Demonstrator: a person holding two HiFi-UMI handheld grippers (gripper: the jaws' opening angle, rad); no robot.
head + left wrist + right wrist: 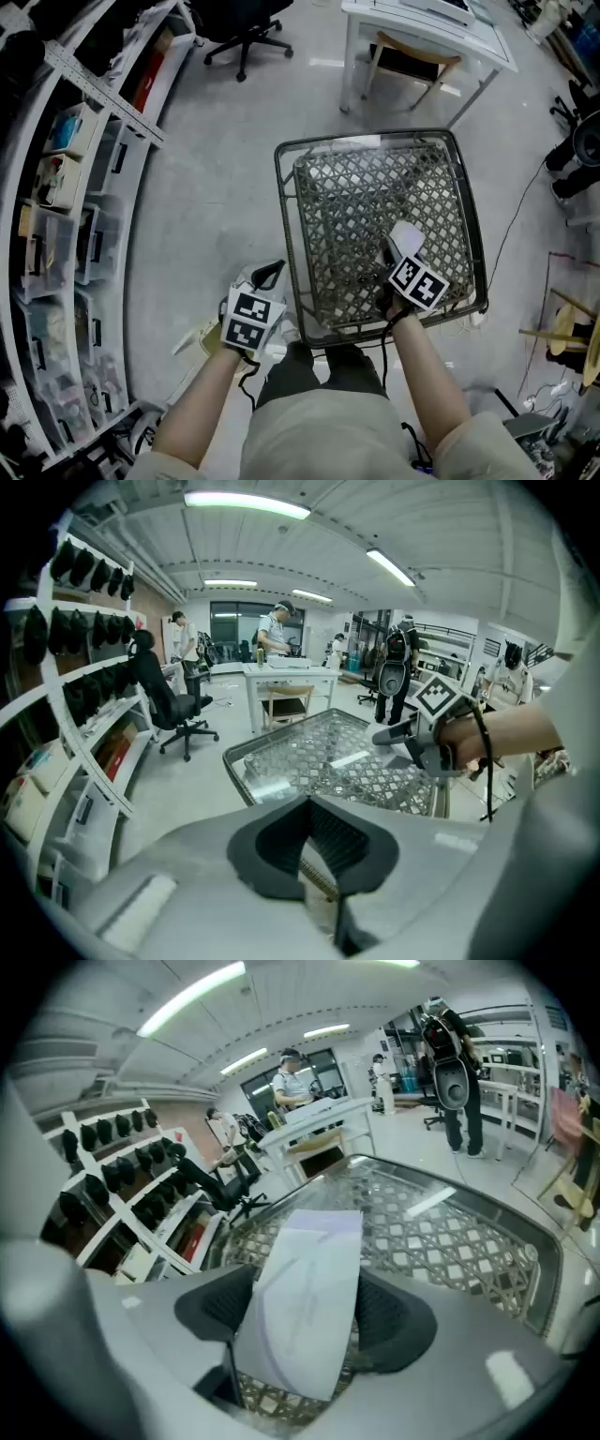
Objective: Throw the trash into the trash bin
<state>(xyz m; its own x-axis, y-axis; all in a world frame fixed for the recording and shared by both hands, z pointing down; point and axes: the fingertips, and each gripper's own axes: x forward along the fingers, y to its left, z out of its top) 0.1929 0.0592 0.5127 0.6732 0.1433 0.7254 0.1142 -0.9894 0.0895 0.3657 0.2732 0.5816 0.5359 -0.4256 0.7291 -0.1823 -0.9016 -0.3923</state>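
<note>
A dark wire-mesh trash bin [375, 141] stands on the grey floor right in front of me. My right gripper [397, 259] is over the bin's near right part, shut on a white sheet of paper [406, 238] that sticks up past its fingertips. In the right gripper view the paper [305, 1269] spans the gap between the two dark pads, with the bin's mesh [450, 1241] below. My left gripper [266, 276] hangs outside the bin's left rim, shut with nothing in it. The left gripper view shows its pads [281, 841] together and the right gripper [427, 738] above the bin [281, 747].
White shelving [66, 187] with boxes runs along the left. A black office chair [239, 28] and a white table [422, 28] with a wooden chair under it stand beyond the bin. A pale scrap [199, 337] lies on the floor by my left hand. People stand far off.
</note>
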